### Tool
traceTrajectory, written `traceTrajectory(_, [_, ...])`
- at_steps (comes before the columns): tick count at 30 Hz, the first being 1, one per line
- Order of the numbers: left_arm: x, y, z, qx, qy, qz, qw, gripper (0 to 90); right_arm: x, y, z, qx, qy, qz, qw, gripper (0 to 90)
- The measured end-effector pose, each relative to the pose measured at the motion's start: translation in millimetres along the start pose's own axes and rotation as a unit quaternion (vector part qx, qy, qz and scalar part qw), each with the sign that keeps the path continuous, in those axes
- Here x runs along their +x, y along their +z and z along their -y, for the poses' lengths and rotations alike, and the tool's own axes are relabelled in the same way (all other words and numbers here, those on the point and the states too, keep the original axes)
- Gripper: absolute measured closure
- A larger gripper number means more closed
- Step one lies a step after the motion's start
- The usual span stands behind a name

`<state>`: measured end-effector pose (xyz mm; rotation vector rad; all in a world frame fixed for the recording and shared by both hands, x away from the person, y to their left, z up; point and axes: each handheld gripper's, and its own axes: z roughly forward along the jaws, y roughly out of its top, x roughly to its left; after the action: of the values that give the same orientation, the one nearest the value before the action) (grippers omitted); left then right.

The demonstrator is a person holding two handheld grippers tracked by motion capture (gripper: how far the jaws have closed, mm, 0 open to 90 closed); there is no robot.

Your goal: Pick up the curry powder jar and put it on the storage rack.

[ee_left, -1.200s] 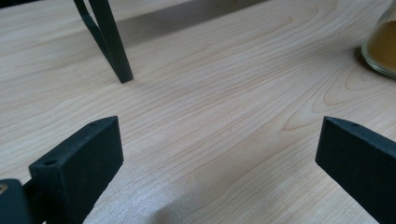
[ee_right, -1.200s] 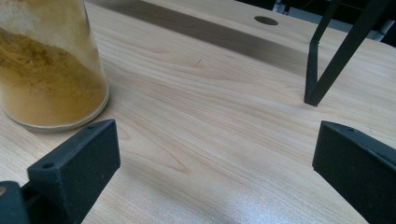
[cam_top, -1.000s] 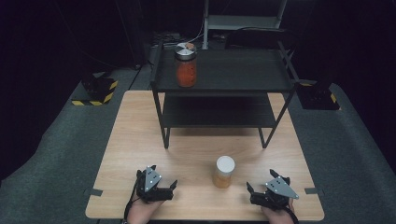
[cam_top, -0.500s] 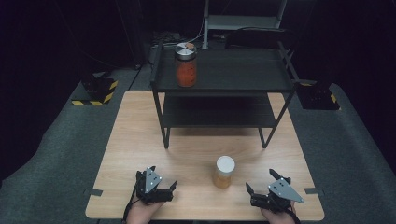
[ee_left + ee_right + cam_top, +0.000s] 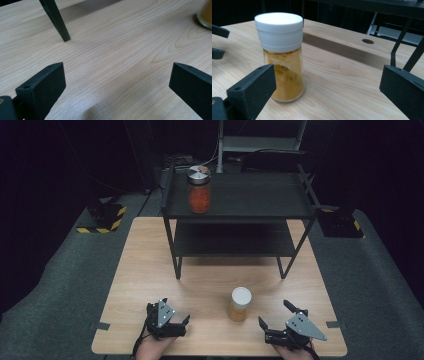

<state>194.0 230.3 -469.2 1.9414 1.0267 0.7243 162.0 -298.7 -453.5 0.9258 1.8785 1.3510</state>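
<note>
High view: spice jar point(image 5: 240, 304) stands upright on table point(image 5: 150, 265) between left gripper point(image 5: 172, 324) and right gripper point(image 5: 279, 320), both spread, empty | handling: likely light, rigid, smooth, slippery; grip body below white cap point(image 5: 278, 28) | right gripper view: yellow powder inside; left gripper view: jar's base edge.

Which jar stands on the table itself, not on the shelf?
The white-lidded jar of yellow powder, between both claws; the red-filled, metal-lidded jar stands atop the black shelf.
</note>
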Motion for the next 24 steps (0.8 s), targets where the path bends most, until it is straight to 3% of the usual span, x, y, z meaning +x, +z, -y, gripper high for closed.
traceTrajectory(5, [2.3,0.1,-0.5,0.002,-0.007,0.003,1.0000,0.9,2.9,0.0,-3.2,-0.006,0.002,-0.008,0.9999,0.0])
traceTrajectory(16, [-0.9,1.4,-3.5,0.010,0.009,0.002,0.9999,1.0,6.8,4.7,-13.0,-0.024,0.012,-0.035,0.9990,0.0])
traceTrajectory(24, [2.8,1.2,-3.0,0.008,0.003,0.009,0.9999,1.0,13.4,16.3,-19.7,-0.017,0.000,-0.053,0.9985,0.0])
